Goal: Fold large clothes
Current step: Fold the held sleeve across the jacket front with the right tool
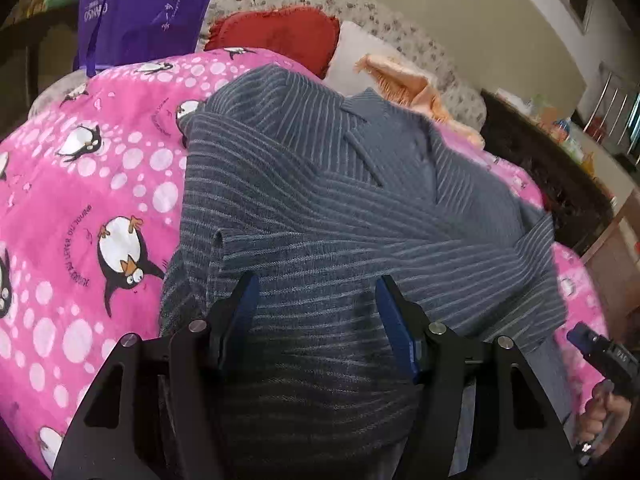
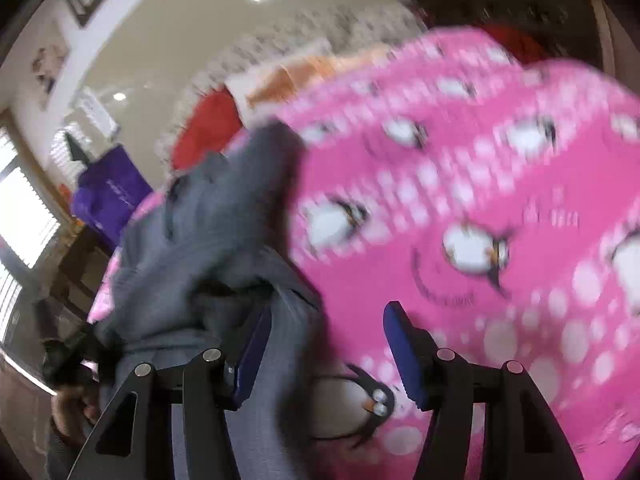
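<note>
The grey striped shirt (image 1: pixel 320 208) lies spread on the pink penguin blanket (image 1: pixel 92 184) straight ahead of my left gripper (image 1: pixel 316 292), collar at the far end. My left jaws stand apart above its near hem, clamping nothing. Off to that gripper's right, my right gripper (image 2: pixel 328 320) also stands apart; cloth seems to run beside its left finger (image 2: pixel 250 356), though blur makes contact hard to judge. Beyond the shirt sit a red cushion (image 1: pixel 280 34) and a purple bag (image 1: pixel 148 4).
</note>
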The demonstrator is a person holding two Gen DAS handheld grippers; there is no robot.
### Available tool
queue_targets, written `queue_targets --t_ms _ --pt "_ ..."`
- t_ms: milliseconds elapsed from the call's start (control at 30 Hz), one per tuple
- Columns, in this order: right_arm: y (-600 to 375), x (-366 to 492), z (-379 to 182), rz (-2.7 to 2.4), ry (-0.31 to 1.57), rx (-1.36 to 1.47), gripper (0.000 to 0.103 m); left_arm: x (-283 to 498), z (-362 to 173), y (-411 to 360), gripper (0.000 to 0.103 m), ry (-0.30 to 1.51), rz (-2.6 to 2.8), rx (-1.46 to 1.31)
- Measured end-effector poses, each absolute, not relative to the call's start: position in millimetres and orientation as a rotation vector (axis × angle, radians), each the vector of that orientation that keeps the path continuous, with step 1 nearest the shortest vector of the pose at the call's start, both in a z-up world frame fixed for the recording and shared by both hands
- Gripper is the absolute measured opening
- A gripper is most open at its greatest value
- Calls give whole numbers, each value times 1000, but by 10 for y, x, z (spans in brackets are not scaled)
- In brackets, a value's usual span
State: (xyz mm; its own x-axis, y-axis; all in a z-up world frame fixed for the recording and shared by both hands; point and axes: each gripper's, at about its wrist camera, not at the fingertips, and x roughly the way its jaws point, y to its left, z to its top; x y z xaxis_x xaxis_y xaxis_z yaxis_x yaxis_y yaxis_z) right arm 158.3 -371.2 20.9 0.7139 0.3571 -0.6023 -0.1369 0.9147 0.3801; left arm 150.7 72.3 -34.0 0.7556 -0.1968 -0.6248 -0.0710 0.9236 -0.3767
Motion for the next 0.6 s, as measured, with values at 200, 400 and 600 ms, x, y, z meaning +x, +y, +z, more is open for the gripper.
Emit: queue_targets --t_ms 200,400,600 --pt "-2885 1842 419 633 822 148 47 1376 -277 760 60 641 -112 -444" --pt "-3444 2325 -106 439 862 415 23 1380 -233 579 61 627 -142 -381" --pt "-3233 2078 251 351 887 195 28 1484 -359 689 61 706 -116 -447"
